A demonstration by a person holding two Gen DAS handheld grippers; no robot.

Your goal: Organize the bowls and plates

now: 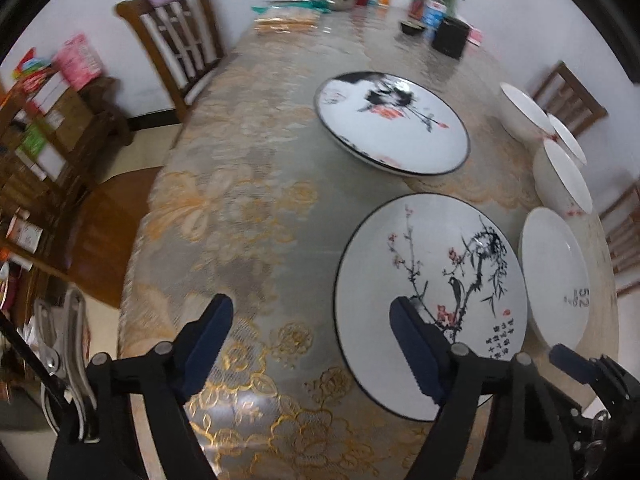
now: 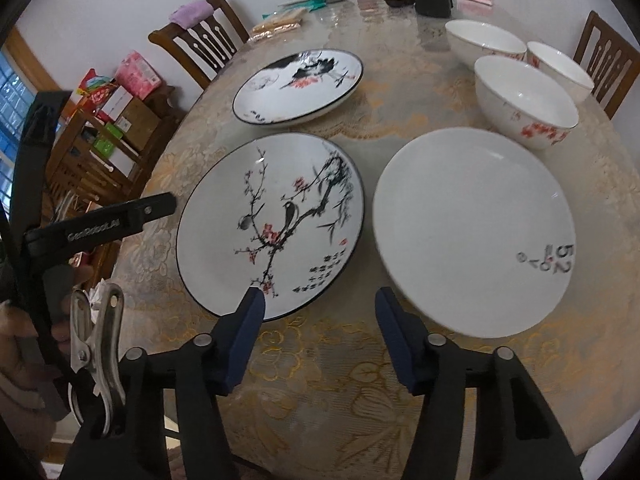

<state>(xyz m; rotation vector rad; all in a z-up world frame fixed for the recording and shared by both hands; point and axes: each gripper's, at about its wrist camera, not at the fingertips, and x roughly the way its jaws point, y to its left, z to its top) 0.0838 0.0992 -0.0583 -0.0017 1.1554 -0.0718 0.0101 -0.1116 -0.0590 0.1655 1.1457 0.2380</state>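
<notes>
- left wrist view: our left gripper [image 1: 310,346] hangs with its fingers apart and nothing between them, over the lace tablecloth [image 1: 224,216] just left of the plum-blossom plate [image 1: 430,280]; one pad overlaps that plate's near-left rim in the picture, and we cannot tell whether it touches.
- that plate and the ink-painted plate [image 1: 392,122] beyond it look like glazed ceramic: stiff, fairly heavy, slick and breakable, we judge. the raised rim is the only place to pinch, since both lie flat on the cloth.
- right wrist view: our right gripper [image 2: 318,334] also has its fingers apart and empty, pointing at the cloth between the plum-blossom plate [image 2: 272,220] and the plain white plate [image 2: 474,232], near both rims.
- the white plate, printed with small figures, sits just beside the blossom plate, so a pad has little room between the two.
- three white bowls [image 2: 526,100] with red flowers stand close together behind it, near the table's right edge; they are deep, and we would take a wall at the rim.
- open cloth lies left and near; the far end is cluttered.
</notes>
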